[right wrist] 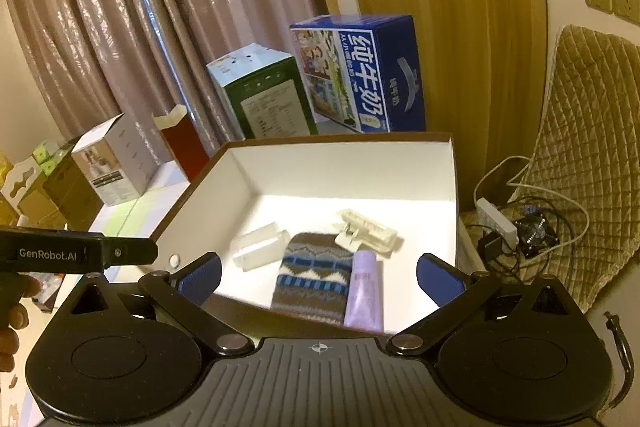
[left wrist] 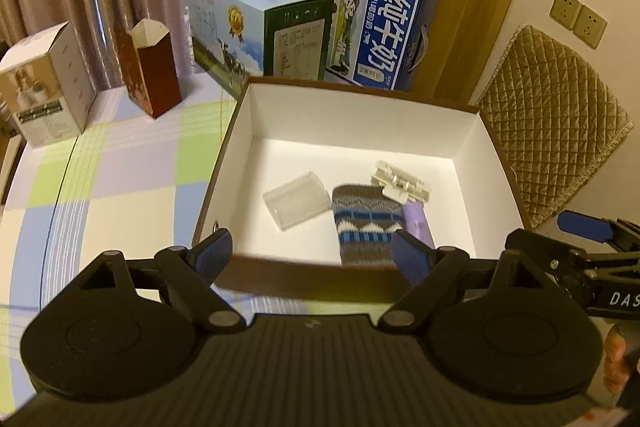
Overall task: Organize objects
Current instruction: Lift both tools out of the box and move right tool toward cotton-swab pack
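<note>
We hold both grippers just in front of the open box (left wrist: 460, 131), fingers spread apart on each and nothing between them. Left gripper (left wrist: 322, 253) hangs at the near wall of the box; right gripper (right wrist: 318, 277) sits at the same wall, a bit to the right. We see the right gripper's blue finger (left wrist: 584, 225) poke in at the edge of the left view.

Inside the box, four items already lie on the white floor:
- clear plastic case (left wrist: 295, 200), left of the others
- knitted pouch (left wrist: 366, 223), middle, near wall side
- purple tube (right wrist: 365, 287), touching the pouch's right edge
- white clip-like plastic piece (left wrist: 401, 183), behind the pouch and tube

We judge the task mostly done, maybe finished: no loose small items show on the checked surface (left wrist: 120, 187) in either view. What stands there is upright packaging: white carton (left wrist: 44, 91), red open-top carton (left wrist: 154, 71), green-ended milk carton (left wrist: 256, 27), blue milk carton (left wrist: 380, 27). We cannot tell if those count as things to organize. Areas behind us are out of view, so leftovers are possible. No lid for the box is visible.
</note>
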`<state>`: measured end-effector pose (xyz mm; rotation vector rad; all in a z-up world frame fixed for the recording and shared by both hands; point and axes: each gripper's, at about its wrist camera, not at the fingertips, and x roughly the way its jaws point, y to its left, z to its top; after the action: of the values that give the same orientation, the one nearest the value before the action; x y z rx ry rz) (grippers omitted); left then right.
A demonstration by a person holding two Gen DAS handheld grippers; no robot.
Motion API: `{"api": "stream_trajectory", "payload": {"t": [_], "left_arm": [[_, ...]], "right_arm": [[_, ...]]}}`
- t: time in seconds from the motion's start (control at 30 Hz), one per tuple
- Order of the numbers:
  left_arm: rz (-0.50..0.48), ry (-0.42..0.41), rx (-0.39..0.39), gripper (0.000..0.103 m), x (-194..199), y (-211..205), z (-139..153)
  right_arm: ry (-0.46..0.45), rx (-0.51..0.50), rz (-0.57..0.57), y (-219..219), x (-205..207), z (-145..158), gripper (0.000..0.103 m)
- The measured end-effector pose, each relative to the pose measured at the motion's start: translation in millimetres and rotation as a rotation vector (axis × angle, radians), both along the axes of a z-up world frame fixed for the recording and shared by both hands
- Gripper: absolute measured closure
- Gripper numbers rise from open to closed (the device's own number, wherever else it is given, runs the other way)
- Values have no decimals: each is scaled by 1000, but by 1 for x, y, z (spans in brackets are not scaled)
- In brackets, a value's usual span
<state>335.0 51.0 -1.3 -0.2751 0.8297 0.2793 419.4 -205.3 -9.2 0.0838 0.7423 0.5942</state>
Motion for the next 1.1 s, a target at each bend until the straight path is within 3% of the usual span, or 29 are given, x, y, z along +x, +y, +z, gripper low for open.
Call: {"api": "stream_trajectory", "payload": {"t": [0.6,1.1], "left_arm": [[34,48,-18,19,-75,-25,-13],[59,107,-34,19,-112,-37,-29]], "right_arm": [[30,-16,26,-14,-60,-3,2],[71,-52,38,-32,-93,-17,2]]}}
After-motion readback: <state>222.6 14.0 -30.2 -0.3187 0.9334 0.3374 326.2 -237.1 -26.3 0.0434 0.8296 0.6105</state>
